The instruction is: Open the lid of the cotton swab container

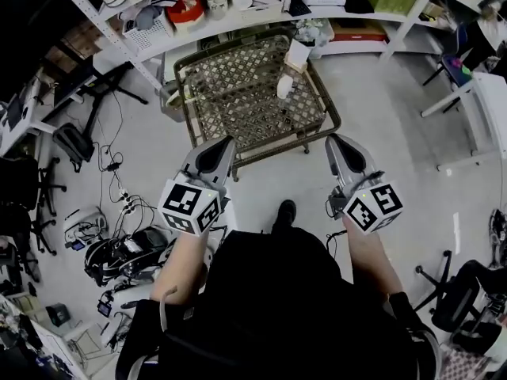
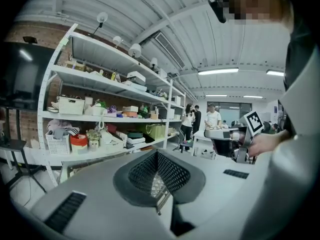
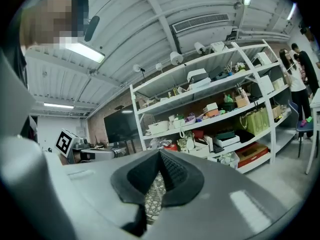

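In the head view a low wicker table [image 1: 238, 93] stands ahead of me on the floor. On its far right part sit a small white container [image 1: 285, 85] and a taller white box [image 1: 298, 54]; I cannot tell which holds the cotton swabs. My left gripper [image 1: 215, 155] and right gripper [image 1: 342, 153] are held close to my body, short of the table's near edge, both pointing forward. Both are shut with nothing between the jaws, as the left gripper [image 2: 156, 171] and right gripper [image 3: 160, 176] show in their own views, aimed level at the shelves.
White shelving [image 1: 238, 10] packed with baskets and boxes runs behind the table. Cables and gear [image 1: 119, 244] lie on the floor at the left. An office chair [image 1: 463, 299] is at the right, a white table [image 1: 487, 101] further back. People stand in the distance [image 2: 212, 118].
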Demonstrator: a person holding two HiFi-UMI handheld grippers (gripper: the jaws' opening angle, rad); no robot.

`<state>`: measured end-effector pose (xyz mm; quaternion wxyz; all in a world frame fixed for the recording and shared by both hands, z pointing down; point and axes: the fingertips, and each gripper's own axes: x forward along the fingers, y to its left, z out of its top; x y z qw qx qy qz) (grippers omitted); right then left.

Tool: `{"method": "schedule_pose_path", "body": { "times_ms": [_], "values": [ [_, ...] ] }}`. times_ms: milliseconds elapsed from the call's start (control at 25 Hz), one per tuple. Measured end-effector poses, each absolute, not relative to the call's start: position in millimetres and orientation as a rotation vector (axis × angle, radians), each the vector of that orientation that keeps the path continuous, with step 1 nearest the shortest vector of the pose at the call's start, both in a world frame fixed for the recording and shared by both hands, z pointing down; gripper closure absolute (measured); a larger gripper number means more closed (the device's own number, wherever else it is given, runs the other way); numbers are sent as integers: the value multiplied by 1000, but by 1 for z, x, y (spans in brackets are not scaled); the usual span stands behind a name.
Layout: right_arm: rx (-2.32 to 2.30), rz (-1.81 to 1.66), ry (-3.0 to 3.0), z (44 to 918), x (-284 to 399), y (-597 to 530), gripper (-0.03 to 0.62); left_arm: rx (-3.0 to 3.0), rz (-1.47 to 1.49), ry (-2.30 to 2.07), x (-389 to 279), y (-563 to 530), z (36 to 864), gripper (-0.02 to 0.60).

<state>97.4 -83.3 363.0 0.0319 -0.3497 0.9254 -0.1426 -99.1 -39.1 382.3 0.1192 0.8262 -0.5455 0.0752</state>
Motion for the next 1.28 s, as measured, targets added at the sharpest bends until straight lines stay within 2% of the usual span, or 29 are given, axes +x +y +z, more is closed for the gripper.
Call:
{"method": "schedule_pose_path", "body": {
  "times_ms": [280,960,1040,1160,1280],
  "values": [
    [-1104,-460,2846,371,95,-127,585,2417,277,-1554,-87,-88,401,584],
    [-1331,-640,2776,406,49,-193,585,2523,354,-1296,-118,-185,458,581],
    [-1341,-681,2783,418,46,-201,585,2510,354,-1290,-118,-197,469,563],
    [-1336,-730,2798,436,43,-212,585,2499,355,-1270,-114,-212,488,491],
    [-1314,-756,2822,450,40,-230,585,2499,359,-1281,-109,-232,503,454]
  ]
}}
